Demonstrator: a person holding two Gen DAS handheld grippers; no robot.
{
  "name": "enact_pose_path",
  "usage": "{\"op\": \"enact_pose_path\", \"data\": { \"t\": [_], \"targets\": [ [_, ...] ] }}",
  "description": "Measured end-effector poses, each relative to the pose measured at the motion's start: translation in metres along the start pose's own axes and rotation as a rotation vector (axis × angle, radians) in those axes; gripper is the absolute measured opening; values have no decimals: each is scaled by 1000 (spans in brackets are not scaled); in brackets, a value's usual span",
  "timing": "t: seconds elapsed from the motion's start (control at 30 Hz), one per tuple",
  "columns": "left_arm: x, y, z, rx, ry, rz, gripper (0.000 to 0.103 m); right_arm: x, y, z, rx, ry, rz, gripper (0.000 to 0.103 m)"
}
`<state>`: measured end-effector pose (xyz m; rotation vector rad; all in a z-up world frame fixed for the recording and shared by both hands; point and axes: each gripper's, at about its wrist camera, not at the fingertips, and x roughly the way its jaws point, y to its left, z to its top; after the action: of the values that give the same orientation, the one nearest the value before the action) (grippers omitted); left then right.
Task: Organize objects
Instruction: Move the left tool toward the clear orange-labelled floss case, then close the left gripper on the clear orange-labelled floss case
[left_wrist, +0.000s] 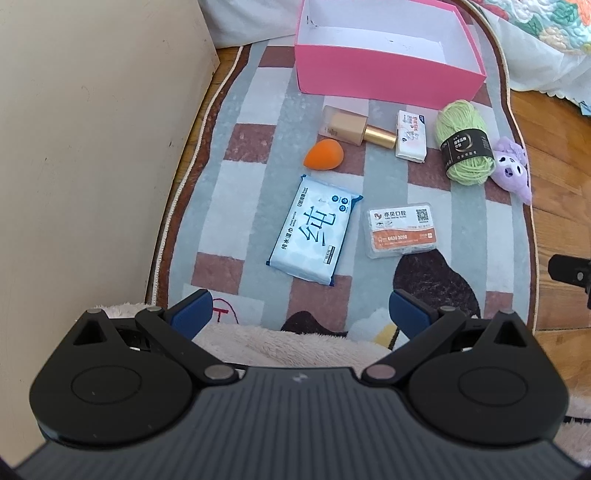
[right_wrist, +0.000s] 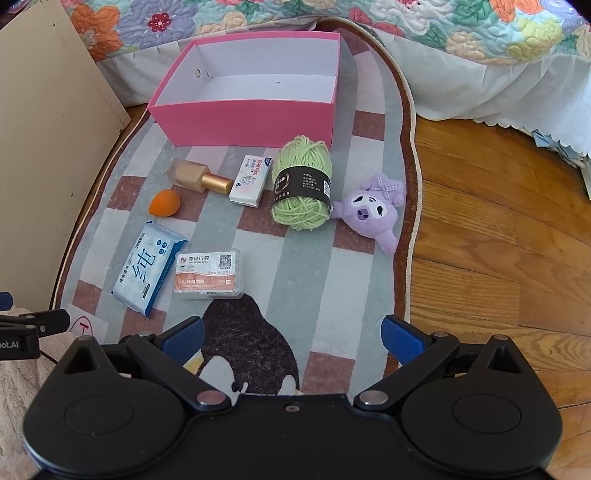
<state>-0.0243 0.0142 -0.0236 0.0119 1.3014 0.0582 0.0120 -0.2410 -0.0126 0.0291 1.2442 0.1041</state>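
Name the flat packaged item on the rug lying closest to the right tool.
The clear plastic case with the orange label. It lies nearer the right tool than the blue wet-wipes pack and the small white box.

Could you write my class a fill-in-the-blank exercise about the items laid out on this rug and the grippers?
1. The pink box on the rug holds ____ items.
2. The black paper band wraps the ____ ball of yarn.
3. The purple plush toy lies beside the yarn, on the side nearest the ____ floor.
4. Both the left gripper and the right gripper have their jaws ____.

Missing words: no; green; wooden; open
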Motion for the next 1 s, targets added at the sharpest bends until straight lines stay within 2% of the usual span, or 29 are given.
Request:
{"op": "enact_pose_path", "data": {
  "t": [0.33, 0.47, 0.57, 0.67, 0.7, 0.77, 0.87, 0.93, 1.0],
  "targets": [
    [-3, -1, 0, 5, -6, 7, 103, -2, -2, -1, -5, -7, 14, 103],
    [-13, -3, 3, 31, -61, 41, 103, -20, -7, 0, 5, -148, 41, 102],
    [-22, -3, 10, 33, -100, 14, 103, -36, -3, 1, -78, -287, 10, 102],
    [-29, -2, 20, 18, -149, -19, 103, -39, -6, 5, -125, -347, -5, 100],
    [-30, -2, 23, 19, -164, -23, 103, -37, -8, 7, -131, -342, 12, 99],
    [-29, -6, 31, 49, -187, -39, 103, -30, -13, 12, -139, -324, 62, 87],
    [-17, -9, 42, 69, -193, -103, 103, -18, -15, 15, -172, -321, 139, 86],
    [-3, -10, 51, 55, -167, -161, 103, -11, -11, 13, -213, -345, 174, 86],
    [14, -11, 60, 26, -140, -189, 103, -1, -5, 11, -269, -374, 224, 86]
  ]
}}
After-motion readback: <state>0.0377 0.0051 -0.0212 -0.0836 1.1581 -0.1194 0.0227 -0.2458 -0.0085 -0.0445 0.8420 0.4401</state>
